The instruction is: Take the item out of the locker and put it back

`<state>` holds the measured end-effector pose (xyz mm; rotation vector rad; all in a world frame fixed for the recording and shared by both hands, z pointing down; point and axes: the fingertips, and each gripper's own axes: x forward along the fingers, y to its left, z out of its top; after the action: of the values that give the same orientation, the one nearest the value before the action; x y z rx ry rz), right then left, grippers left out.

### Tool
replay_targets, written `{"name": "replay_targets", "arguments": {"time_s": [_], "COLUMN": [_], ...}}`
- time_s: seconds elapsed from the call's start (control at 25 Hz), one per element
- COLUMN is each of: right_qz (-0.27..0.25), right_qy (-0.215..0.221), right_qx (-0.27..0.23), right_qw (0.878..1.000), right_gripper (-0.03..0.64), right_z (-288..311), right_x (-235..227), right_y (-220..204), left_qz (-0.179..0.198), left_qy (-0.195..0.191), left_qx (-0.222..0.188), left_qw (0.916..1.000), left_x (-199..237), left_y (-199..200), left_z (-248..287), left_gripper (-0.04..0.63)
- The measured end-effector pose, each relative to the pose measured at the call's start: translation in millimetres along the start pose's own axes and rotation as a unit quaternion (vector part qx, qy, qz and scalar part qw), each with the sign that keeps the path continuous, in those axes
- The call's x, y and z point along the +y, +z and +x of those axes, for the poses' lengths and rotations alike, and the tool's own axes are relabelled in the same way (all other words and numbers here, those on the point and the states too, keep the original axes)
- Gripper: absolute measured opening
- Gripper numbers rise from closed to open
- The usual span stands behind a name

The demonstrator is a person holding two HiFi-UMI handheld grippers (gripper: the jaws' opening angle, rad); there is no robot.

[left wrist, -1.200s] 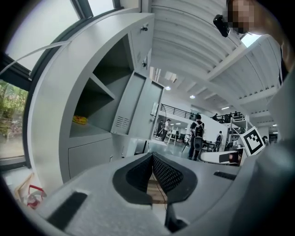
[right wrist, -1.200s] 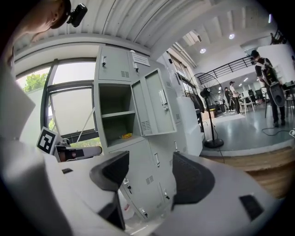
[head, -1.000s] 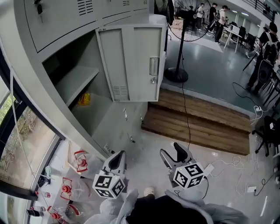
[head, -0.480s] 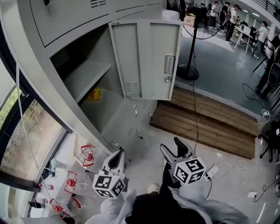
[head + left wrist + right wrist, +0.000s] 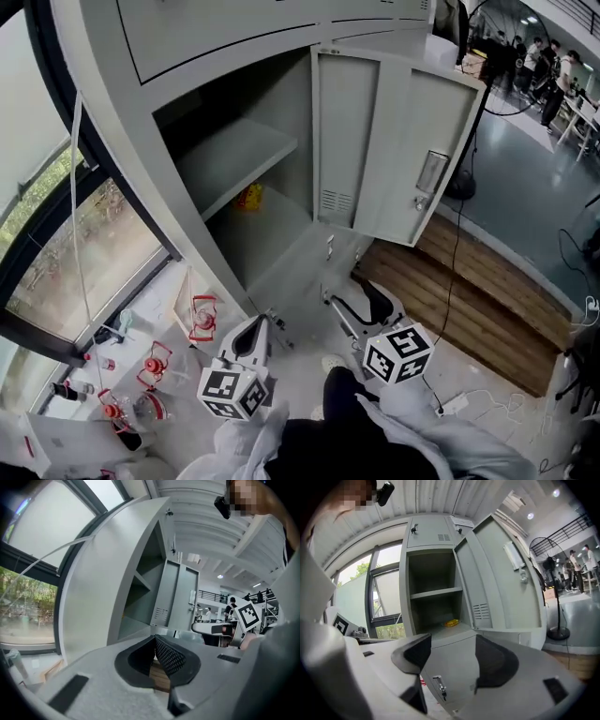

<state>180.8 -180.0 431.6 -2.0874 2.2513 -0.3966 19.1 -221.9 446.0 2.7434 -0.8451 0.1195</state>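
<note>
yellow item (image 5: 248, 196) lies in the locker (image 5: 258, 236), well beyond the right claw (image 5: 345, 289).

Small red items (image 5: 202, 317) lie beside the window (image 5: 84, 272); wooden planking (image 5: 487, 300) runs at right under a black cable (image 5: 451, 272).

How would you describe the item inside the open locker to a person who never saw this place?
Find the grey locker with its door swung open. Below its single shelf, on the compartment floor near the back, lies a small yellow item, the only coloured thing inside.
</note>
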Motion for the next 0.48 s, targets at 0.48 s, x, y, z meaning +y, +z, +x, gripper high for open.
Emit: {"name": "replay_targets", "arguments": {"time_s": [0.48], "right_qz": [-0.054], "right_qy": [0.125], "right_qx": [0.003], "right_qw": [0.991], "right_gripper": [0.278], "right_z": [121.4], "right_x": [22.3], "right_y": [47.1], "left_qz": [-0.001], "left_qy": [0.120], "left_qx": [-0.033], "left_qw": [0.9923], "left_x": [43.1], "left_y": [23.1], "left_z": [-7.2], "left_gripper": [0.008]}}
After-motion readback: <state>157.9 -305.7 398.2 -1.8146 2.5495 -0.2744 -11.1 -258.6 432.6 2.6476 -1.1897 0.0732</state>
